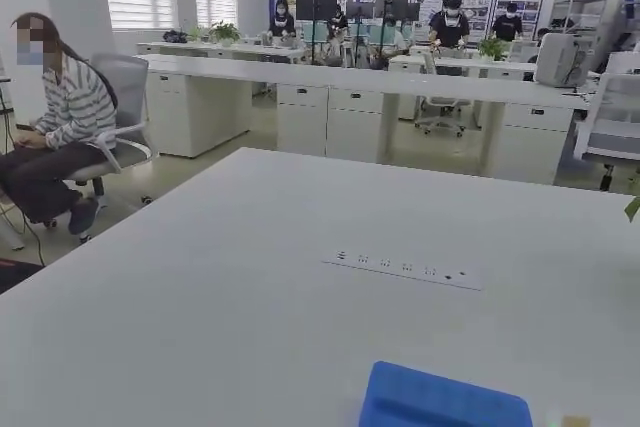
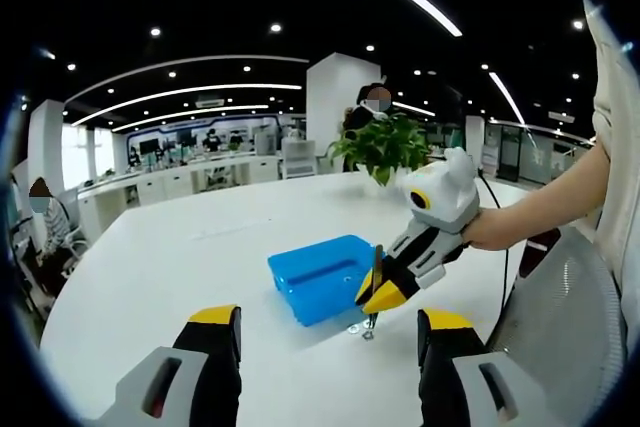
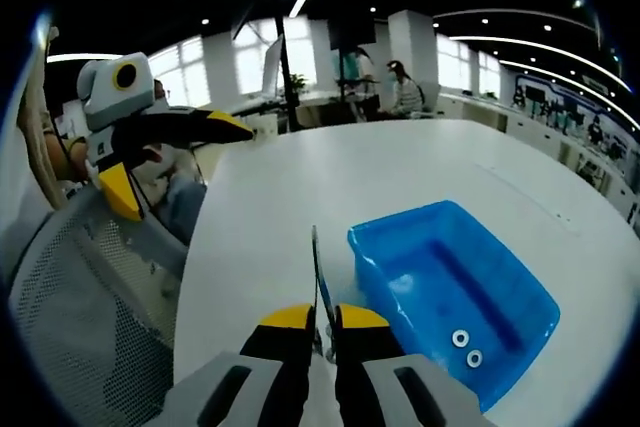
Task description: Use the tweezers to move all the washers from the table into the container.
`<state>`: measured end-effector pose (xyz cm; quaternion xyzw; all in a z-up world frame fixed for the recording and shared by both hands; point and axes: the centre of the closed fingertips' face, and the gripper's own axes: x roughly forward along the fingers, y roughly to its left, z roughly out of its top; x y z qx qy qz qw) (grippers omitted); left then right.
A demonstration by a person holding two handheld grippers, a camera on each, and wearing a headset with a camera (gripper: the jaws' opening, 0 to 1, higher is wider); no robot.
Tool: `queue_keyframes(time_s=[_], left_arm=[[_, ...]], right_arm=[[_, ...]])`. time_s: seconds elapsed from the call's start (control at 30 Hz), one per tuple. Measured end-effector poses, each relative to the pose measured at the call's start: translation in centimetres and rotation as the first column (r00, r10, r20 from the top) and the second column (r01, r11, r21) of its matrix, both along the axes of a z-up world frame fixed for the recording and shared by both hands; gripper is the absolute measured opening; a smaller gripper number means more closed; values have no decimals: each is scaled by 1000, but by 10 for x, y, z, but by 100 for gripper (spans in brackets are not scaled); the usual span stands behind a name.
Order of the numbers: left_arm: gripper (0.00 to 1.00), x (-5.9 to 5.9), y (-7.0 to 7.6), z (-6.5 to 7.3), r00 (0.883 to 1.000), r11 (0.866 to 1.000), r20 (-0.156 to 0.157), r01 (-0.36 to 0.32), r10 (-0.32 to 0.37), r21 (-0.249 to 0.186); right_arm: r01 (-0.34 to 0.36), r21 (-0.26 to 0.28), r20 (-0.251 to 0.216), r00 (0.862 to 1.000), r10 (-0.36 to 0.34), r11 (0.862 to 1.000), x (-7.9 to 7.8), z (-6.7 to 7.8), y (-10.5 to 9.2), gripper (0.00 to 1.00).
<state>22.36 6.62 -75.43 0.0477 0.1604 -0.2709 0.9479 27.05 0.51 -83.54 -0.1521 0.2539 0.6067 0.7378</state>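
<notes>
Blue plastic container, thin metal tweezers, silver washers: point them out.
Blue plastic container (image 3: 440, 272): right gripper view, bare floor.
Thin metal tweezers (image 3: 318, 277): right gripper view, mid-shaft.
Silver washers (image 3: 461, 338): right gripper view, upper washer.

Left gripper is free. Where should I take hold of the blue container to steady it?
Probably the thin upright wall of the blue container facing the open left gripper, at the end away from the right gripper and its tweezers. Come from above, one jaw inside and one outside: the open top leaves the rim bare to straddle.
</notes>
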Motion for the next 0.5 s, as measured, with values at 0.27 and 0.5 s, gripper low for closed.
queue_keyframes(time_s=[0.27, 0.5], left_arm=[[72, 0, 0, 0, 1000, 1000, 1, 2, -2, 1], [71, 1, 1, 0, 1000, 1000, 2, -2, 2, 3]], right_arm=[[-15, -16, 21, 1000, 15, 1000, 2, -4, 0, 3], [-4, -8, 10, 1000, 4, 1000, 3, -3, 1, 3]])
